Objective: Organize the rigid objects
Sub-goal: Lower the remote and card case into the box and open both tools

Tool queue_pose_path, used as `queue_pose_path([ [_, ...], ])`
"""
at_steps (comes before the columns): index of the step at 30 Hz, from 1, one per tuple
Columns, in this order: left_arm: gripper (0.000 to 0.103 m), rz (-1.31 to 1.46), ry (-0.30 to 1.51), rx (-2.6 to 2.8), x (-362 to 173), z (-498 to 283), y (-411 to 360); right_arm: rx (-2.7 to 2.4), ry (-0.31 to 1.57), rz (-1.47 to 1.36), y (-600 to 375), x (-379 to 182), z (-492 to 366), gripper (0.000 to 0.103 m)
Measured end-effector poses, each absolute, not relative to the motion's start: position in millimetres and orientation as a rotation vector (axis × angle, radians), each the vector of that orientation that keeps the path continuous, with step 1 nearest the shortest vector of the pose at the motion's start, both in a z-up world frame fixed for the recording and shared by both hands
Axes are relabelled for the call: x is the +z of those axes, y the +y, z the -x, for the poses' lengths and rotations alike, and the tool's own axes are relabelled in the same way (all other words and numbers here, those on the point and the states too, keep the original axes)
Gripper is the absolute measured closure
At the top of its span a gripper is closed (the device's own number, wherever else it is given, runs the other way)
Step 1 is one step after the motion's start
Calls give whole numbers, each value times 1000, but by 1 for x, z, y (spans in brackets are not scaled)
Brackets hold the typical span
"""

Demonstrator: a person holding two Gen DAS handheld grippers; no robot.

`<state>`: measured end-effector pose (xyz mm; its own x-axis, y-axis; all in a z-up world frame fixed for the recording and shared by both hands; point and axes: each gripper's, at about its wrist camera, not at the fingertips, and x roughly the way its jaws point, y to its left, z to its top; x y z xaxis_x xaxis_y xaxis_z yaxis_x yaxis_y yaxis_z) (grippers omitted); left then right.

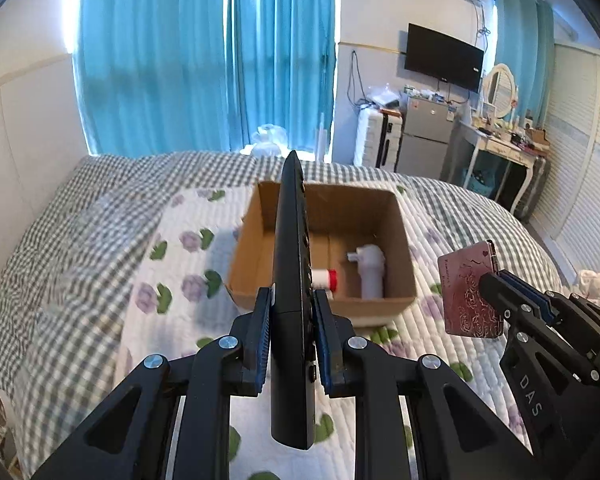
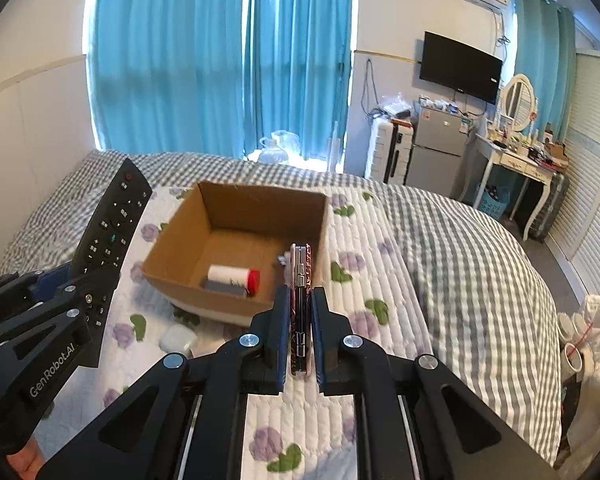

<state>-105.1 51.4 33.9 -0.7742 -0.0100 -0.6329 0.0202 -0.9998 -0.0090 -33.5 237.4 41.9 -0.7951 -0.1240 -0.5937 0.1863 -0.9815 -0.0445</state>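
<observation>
cardboard box (image 2: 236,248) sits open-topped on the quilted floral blanket (image 2: 380,280), its near rim at 12 o'clock from both grippers, with bare blanket to either side; inside lie a white bottle with red cap (image 2: 234,278) and a white plastic fitting (image 1: 370,270), the fitting plain only in the left view; left gripper (image 1: 292,336) is clenched on a long, smooth black remote (image 1: 292,280), held edge-on above the box's near wall; right gripper (image 2: 300,332) grips a flat pink patterned case (image 2: 300,308); a small white case (image 2: 176,338) at 10 o'clock appears only in the right view
</observation>
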Motion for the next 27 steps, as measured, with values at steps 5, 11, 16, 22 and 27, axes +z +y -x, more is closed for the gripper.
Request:
queue_pose_path([
  [5,83,-1029,-1,-2939,39,134,44,-2804,161,-893,222,49,65,94],
  [11,83,-1039,-42,-2943,36,184,41,-2777,170,-887,207,51,117,94],
  [16,83,-1073,-114,-2949,18,231,45,-2743,138,-906,200,43,163,94],
  [22,83,-1191,-102,-2939,-19,278,45,-2707,97,-966,200,14,212,94],
  [27,83,-1245,-131,-2926,-44,307,48,-2679,98,-998,198,-7,231,94],
])
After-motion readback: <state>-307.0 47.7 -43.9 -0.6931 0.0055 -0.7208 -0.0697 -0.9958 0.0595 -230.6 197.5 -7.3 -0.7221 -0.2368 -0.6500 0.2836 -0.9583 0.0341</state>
